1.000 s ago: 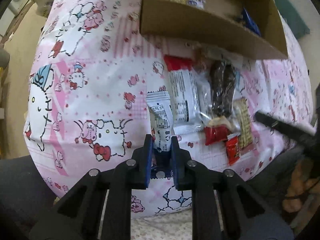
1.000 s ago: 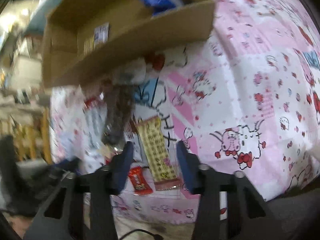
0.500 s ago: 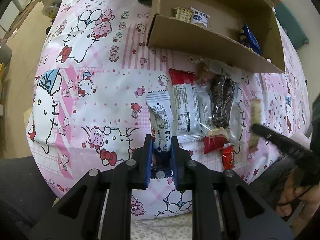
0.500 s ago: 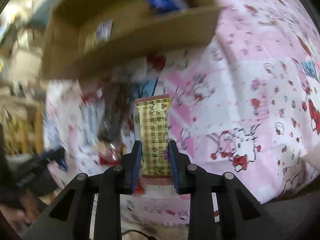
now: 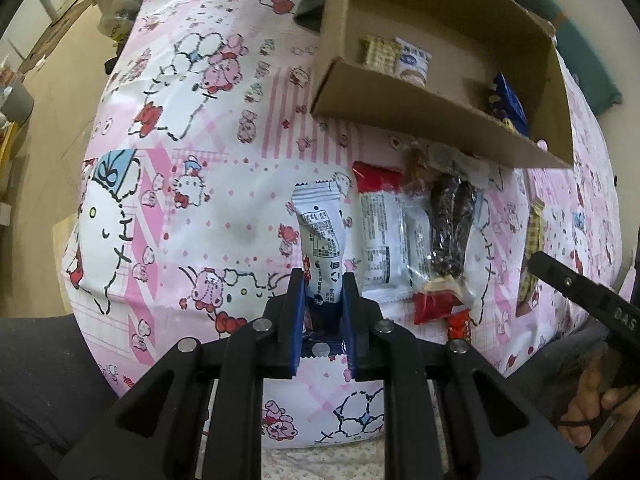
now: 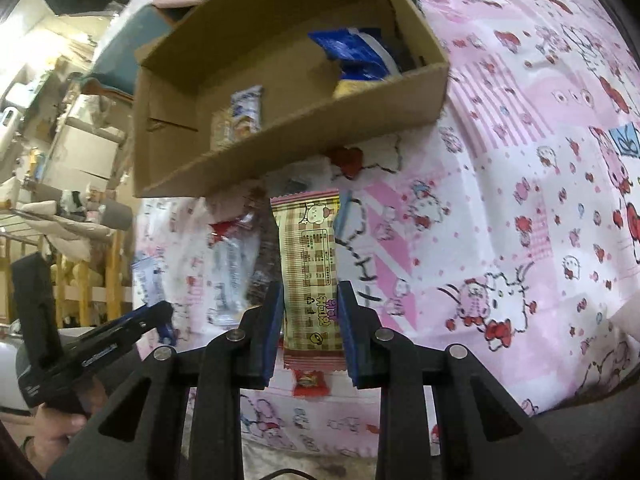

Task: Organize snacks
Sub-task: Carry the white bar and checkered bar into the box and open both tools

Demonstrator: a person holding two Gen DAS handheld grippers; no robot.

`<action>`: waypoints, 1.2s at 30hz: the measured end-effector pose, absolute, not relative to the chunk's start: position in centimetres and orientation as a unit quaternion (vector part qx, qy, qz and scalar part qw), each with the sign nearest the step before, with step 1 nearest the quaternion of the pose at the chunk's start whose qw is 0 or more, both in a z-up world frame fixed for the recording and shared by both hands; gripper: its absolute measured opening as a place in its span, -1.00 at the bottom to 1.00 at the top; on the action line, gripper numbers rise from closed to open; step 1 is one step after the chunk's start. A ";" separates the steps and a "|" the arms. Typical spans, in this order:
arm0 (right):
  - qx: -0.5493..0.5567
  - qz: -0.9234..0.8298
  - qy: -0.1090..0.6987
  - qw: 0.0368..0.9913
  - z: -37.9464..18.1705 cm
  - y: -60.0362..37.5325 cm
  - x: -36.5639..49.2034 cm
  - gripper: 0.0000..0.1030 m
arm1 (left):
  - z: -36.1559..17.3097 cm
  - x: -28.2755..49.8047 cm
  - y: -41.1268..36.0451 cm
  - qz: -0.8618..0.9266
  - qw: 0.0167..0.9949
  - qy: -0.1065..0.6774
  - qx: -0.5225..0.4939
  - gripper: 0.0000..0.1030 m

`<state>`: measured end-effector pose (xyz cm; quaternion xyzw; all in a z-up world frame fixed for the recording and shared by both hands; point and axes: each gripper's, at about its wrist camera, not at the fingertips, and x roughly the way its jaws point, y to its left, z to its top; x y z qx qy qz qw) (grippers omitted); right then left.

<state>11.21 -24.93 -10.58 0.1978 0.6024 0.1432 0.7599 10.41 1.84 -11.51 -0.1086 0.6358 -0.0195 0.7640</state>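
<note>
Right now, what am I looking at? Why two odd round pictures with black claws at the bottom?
No robot here: a person holds a two-finger tool in each hand, each with a wide-angle camera looking along its fingers. One picture comes from the left tool, shut on a white packet. The other comes from the right tool, shut on a tan checked bar. More snacks lie on the pink cartoon cloth. Behind them stands a cardboard box with a few snacks already inside.

box: matt cardboard | wrappers: glossy plastic | cover: printed cloth
</note>
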 end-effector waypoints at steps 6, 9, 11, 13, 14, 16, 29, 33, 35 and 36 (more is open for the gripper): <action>0.217 0.197 0.554 0.779 -8.2 -24.6 11.2 -0.45 | -8.7 10.5 2.5 -0.004 0.801 0.589 -0.112 -0.73; 0.229 0.221 0.515 0.796 -6.6 -24.3 11.2 -0.45 | -6.7 10.9 2.8 0.000 0.822 0.558 -0.112 -0.73; 0.238 0.233 0.486 0.808 -5.2 -24.5 11.1 -0.45 | -5.2 11.3 2.9 0.003 0.836 0.538 -0.113 -0.73; 0.249 0.239 0.460 0.818 -4.2 -24.8 11.4 -0.45 | -3.8 12.0 2.8 0.002 0.846 0.522 -0.111 -0.73; 0.253 0.239 0.451 0.822 -3.8 -25.0 11.6 -0.45 | -3.2 12.5 2.7 0.000 0.849 0.517 -0.109 -0.73; 0.258 0.238 0.431 0.831 -3.1 -25.4 12.2 -0.45 | -2.2 13.2 2.3 -0.004 0.854 0.510 -0.107 -0.73; 0.264 0.221 0.408 0.845 -2.4 -27.5 15.7 -0.45 | 0.2 17.7 -0.7 -0.028 0.860 0.502 -0.089 -0.73; 0.272 0.213 0.406 0.846 -2.2 -28.1 17.1 -0.45 | 0.4 19.1 -1.9 -0.032 0.869 0.490 -0.063 -0.73; 0.270 0.211 0.406 0.847 -2.0 -28.1 17.7 -0.45 | 0.4 19.8 -2.3 -0.034 0.873 0.485 -0.052 -0.73; 0.267 0.210 0.405 0.849 -1.8 -28.1 18.0 -0.45 | 0.3 20.2 -2.5 -0.034 0.874 0.483 -0.047 -0.73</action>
